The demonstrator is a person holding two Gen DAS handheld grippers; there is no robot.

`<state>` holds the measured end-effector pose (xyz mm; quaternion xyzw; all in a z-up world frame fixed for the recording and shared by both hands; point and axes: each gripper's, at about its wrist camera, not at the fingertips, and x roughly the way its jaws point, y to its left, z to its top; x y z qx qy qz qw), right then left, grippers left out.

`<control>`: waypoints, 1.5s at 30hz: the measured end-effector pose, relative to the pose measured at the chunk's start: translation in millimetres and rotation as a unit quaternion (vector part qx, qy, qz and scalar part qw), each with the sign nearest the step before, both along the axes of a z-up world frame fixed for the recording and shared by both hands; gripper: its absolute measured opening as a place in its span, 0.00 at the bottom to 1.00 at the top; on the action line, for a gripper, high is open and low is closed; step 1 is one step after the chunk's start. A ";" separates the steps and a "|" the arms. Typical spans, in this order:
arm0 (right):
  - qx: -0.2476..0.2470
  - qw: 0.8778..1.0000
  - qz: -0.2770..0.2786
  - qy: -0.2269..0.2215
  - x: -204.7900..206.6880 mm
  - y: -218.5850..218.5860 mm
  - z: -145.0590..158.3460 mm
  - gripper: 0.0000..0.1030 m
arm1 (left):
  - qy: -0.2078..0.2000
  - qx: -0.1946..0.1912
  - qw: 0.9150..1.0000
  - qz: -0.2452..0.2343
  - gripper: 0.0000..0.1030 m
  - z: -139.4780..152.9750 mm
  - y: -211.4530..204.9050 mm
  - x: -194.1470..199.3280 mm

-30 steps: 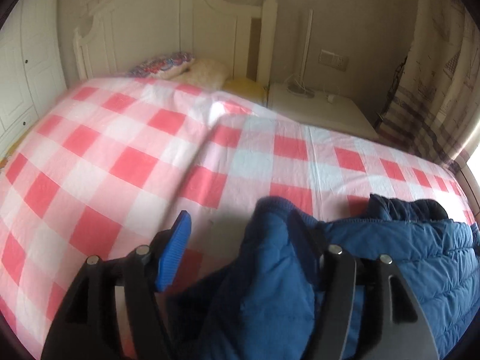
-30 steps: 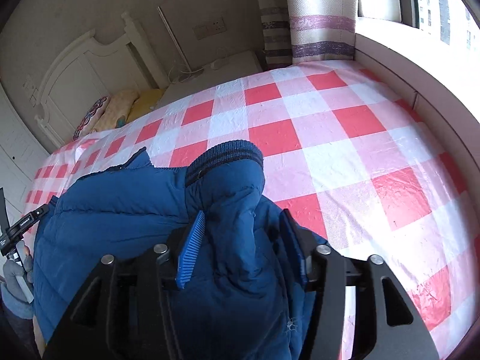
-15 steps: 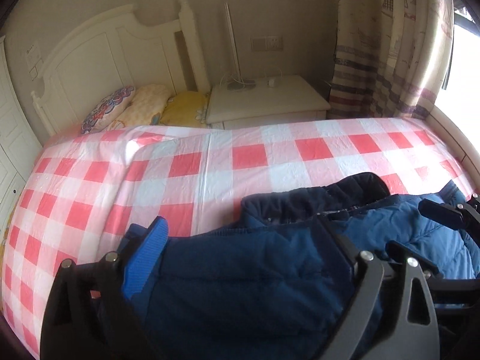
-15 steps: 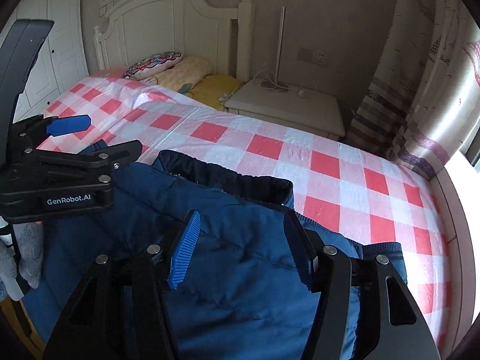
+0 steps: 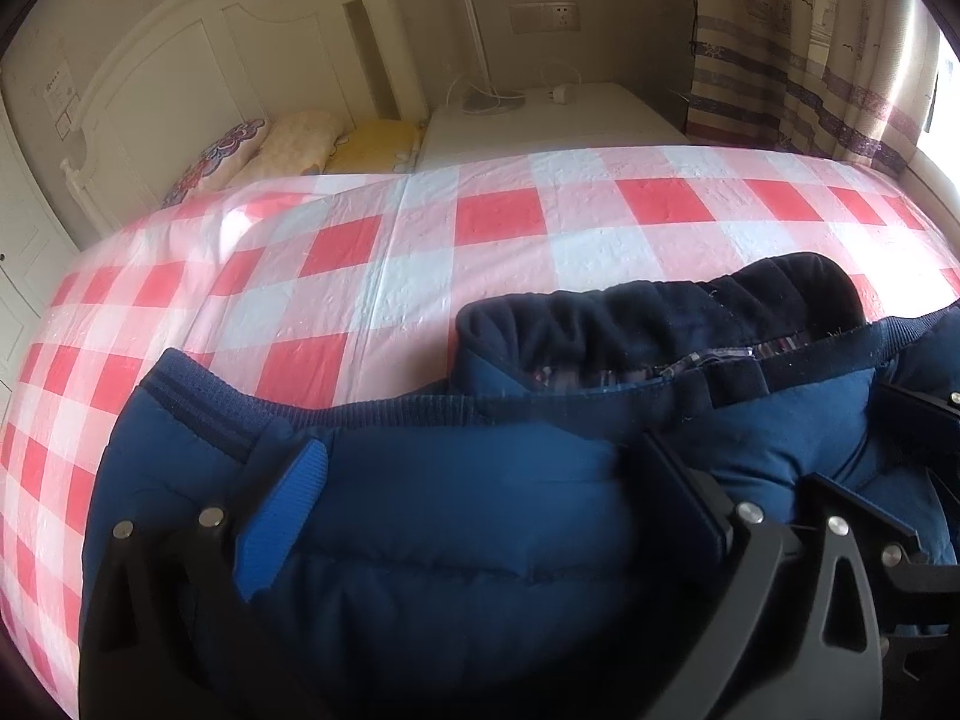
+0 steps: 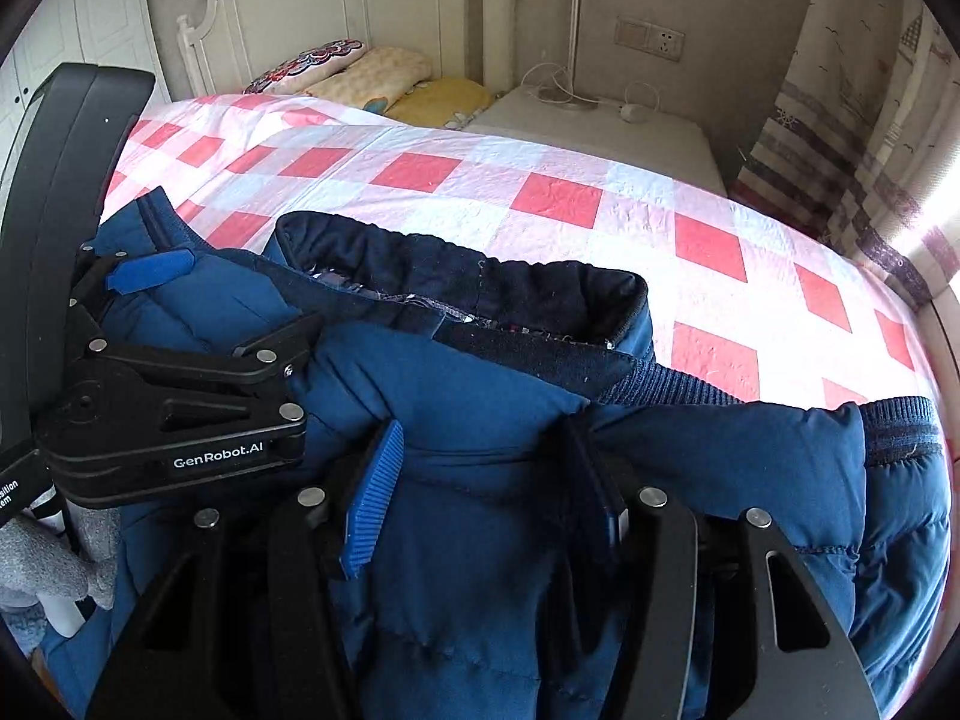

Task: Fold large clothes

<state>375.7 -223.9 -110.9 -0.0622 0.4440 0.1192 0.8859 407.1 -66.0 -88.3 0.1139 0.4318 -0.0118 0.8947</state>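
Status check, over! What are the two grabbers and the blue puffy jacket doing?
Left gripper just opening wide, jacket between. Right gripper pinching blue puffy jacket. Jacket bunched on red-checked bedspread. Nothing blocking.

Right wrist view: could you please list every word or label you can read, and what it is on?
"GenRobot.AI": white print on the left gripper body.
White letters on the strap at the far left edge: cut off, unreadable.
Sticker on the headboard: too blurred to read.

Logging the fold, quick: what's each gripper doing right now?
Left gripper: open, jaws just widened, jacket loose between them.
Right gripper: jaws just narrowed, shut on the jacket.
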 end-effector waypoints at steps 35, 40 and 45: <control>0.033 0.987 -0.160 0.010 -3.3 -129.0 2.2 0.74 | 0.001 -0.032 0.999 0.004 0.99 -2.6 10.1 2.9; 0.011 0.987 -0.159 -0.002 -4.5 -121.9 -0.8 0.74 | 0.033 -0.106 0.994 0.016 0.95 19.1 45.8 5.1; 0.031 0.987 -0.159 -0.007 -6.2 -126.4 -1.6 0.74 | 0.011 -0.111 0.991 0.076 0.95 35.0 119.2 -5.9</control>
